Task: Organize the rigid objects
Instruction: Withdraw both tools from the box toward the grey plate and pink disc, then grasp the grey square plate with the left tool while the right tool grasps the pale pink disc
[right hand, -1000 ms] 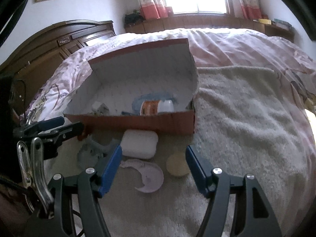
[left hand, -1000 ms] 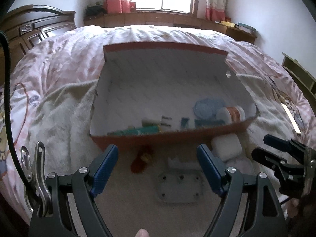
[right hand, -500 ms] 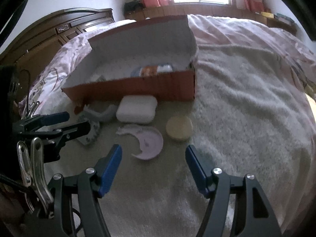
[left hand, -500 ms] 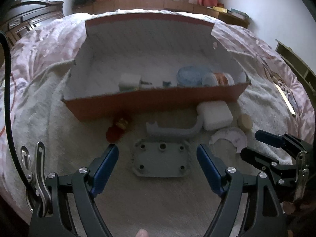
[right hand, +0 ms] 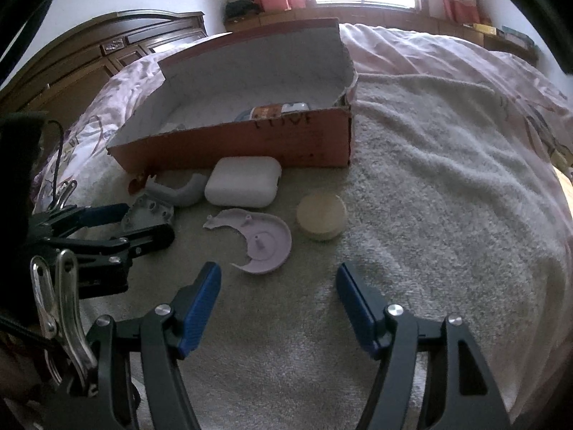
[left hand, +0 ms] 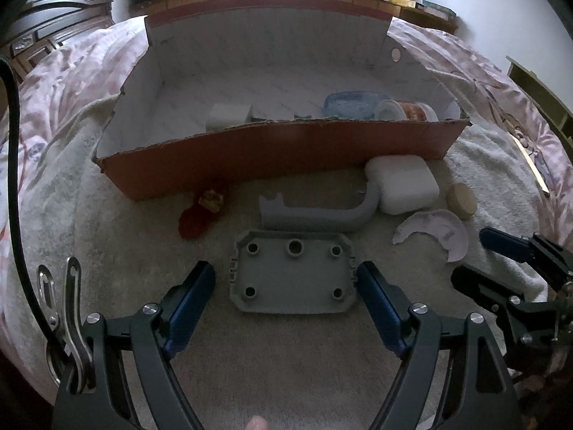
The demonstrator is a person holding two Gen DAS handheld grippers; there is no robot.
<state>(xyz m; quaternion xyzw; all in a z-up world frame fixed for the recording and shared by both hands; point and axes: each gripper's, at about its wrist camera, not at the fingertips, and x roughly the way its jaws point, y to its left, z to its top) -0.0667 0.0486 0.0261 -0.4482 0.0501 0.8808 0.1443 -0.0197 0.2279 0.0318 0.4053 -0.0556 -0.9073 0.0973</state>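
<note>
1. Blue-padded left gripper (left hand: 286,286) tilts down, jaws apart either side of a grey plate (left hand: 293,275) on the towel (left hand: 286,369), pads not pressing.
2. Right gripper (right hand: 278,292) tilts down, jaws apart and empty, just short of a lilac crescent (right hand: 261,242).
3. Beyond: white case (right hand: 243,185), round lid (right hand: 321,216), then cardboard box (right hand: 250,143).

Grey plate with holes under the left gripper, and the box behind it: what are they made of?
Grey plate: likely moulded plastic, matte, with uniform colour, raised rim and clean round holes; cast metal is possible. Box: corrugated cardboard, orange outside, white inside, with a ragged fluted top edge.
</note>
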